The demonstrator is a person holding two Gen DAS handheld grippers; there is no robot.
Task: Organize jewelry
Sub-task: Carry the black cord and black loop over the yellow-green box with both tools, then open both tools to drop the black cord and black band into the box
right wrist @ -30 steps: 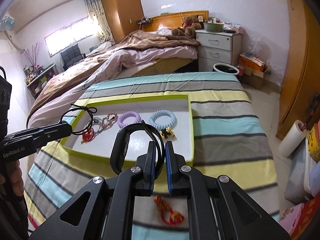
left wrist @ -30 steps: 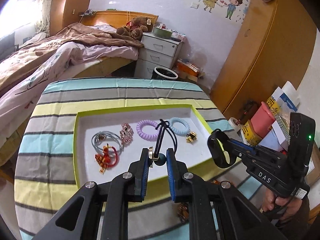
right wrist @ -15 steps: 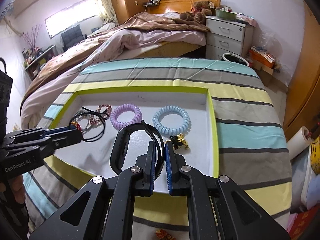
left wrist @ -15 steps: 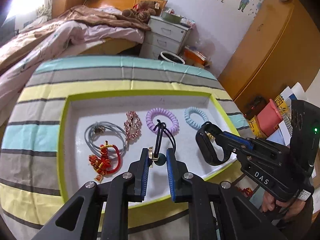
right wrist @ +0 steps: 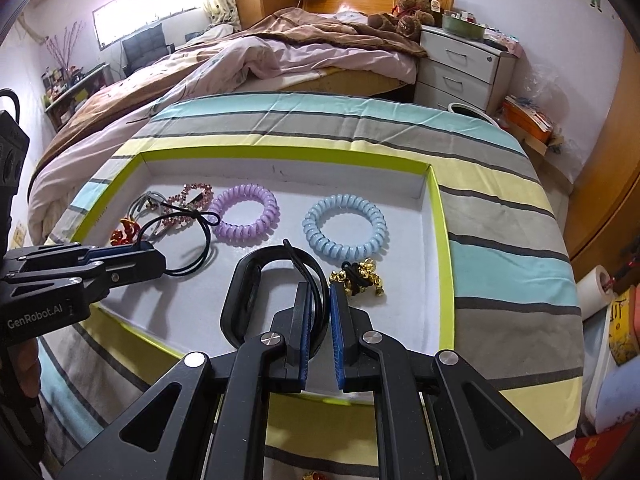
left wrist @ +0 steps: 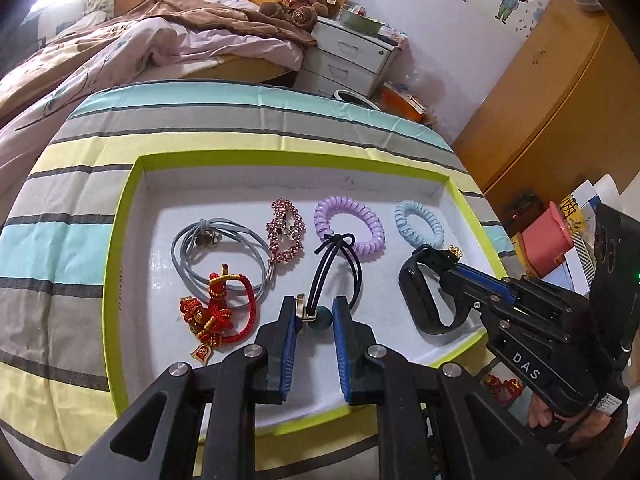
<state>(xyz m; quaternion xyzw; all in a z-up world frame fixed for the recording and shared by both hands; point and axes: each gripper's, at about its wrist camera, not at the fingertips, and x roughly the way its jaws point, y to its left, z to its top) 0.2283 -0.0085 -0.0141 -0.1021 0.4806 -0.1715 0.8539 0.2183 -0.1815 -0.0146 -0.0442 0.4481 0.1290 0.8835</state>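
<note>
Black elastic is what the left tool point(left wrist: 314, 316) carries: its blue-padded fingers are narrowed on the bead and gold charm of a thin black hair tie point(left wrist: 336, 268), whose loop now dangles low over the white floor of the green-rimmed tray point(left wrist: 120, 280), where a second ago both tools were held back over the tabletop's near edge. The right tool point(right wrist: 320, 304) has travelled in with it, closed on a black wristband point(right wrist: 248, 292) that now hangs inside the tray's near right corner, just short of the small gold bell tie point(right wrist: 358, 278). That shift means both pieces have arrived over their destination, and the likely next step is lowering and letting go; neither has been released yet. Free floor lies under each load, so I judge there is room, though the black tie's loop hangs close to the purple coil tie point(left wrist: 350, 226) and could snag it. Beyond these lie the red knotted bracelet point(left wrist: 218, 312), the grey elastic point(left wrist: 218, 256), the pink rhinestone clip point(left wrist: 286, 236) and the blue coil tie point(left wrist: 418, 226), set in a loose row. At least one red trinket point(left wrist: 500, 386) waits outside the tray on the striped cloth point(left wrist: 240, 120).
</note>
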